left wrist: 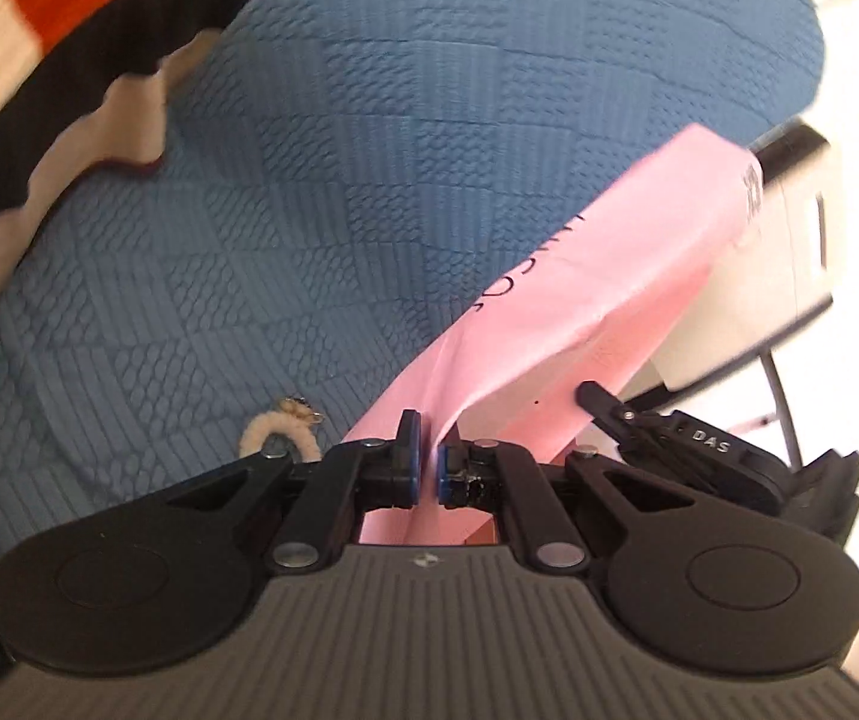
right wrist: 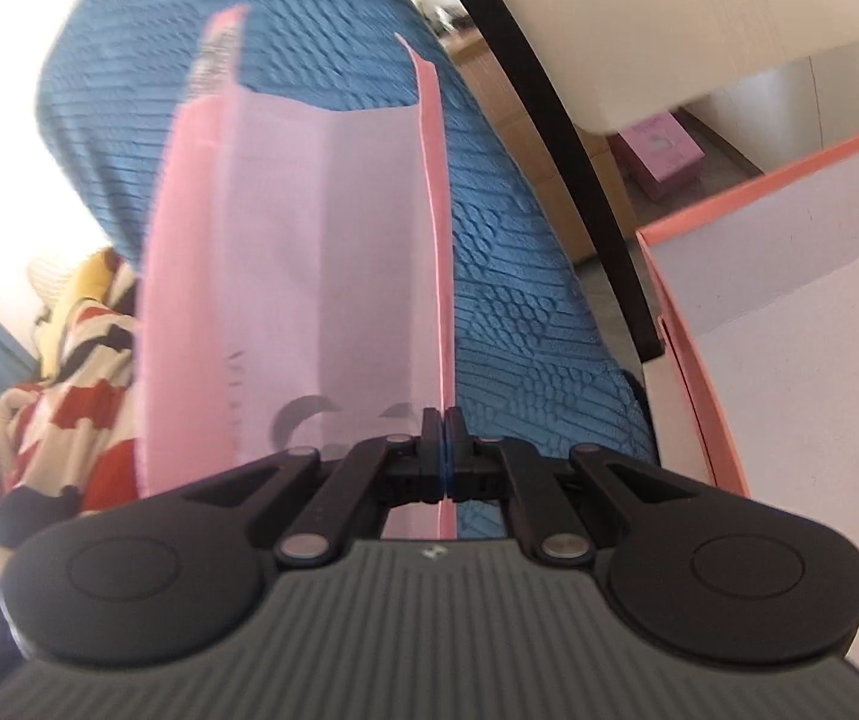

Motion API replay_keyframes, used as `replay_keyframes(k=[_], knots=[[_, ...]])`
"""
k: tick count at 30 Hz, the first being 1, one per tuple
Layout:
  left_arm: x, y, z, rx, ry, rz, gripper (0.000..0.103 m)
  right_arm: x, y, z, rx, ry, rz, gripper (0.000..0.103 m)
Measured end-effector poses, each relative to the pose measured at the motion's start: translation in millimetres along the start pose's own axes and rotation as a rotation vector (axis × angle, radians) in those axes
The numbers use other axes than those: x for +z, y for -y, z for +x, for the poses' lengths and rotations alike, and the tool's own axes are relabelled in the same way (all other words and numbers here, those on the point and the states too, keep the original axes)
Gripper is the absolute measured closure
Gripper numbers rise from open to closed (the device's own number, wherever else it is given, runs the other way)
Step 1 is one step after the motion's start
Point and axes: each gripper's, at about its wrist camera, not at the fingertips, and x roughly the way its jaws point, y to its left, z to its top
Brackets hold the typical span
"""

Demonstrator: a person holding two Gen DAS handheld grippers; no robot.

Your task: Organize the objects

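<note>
So both grippers are pinching the pink box lid: left gripper [left wrist: 428, 461] and right gripper [right wrist: 445, 450] are clamping its walls above the blue bedspread [left wrist: 321, 180]; keeping it level matters.

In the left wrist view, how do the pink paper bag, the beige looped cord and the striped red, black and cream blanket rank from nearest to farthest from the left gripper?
1. Pink paper bag: pinched between the fingers of the left gripper.
2. Beige looped cord: just left of the fingers, on the blue quilted cover.
3. Striped red, black and cream blanket: far upper left.
</note>
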Motion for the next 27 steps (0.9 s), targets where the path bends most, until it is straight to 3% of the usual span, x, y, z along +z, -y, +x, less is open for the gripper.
replay_keyframes(k=[6,11,14,15,17,23,27], knots=[[12,-27,5,0.089,0.023,-0.039,0.097,4,3,54,-0.026,-0.085,0.033,0.098],[22,-45,17,0.150,0.014,-0.059,0.097,-7,3,77,-0.065,-0.100,0.019,0.096],[24,-49,22,0.181,0.010,-0.059,0.097,-18,10,80,-0.073,-0.131,0.071,0.082],[27,-52,25,0.184,0.007,-0.061,0.097,-21,12,80,-0.072,-0.135,0.078,0.069],[29,-52,28,0.185,0.003,-0.059,0.097,-31,14,77,-0.081,-0.149,0.079,0.061],[29,-48,26,0.192,0.013,-0.048,0.097,-66,11,67,-0.079,-0.174,0.042,0.064],[29,-45,23,0.177,0.036,-0.047,0.097,-64,6,61,-0.077,-0.113,-0.032,0.080]])
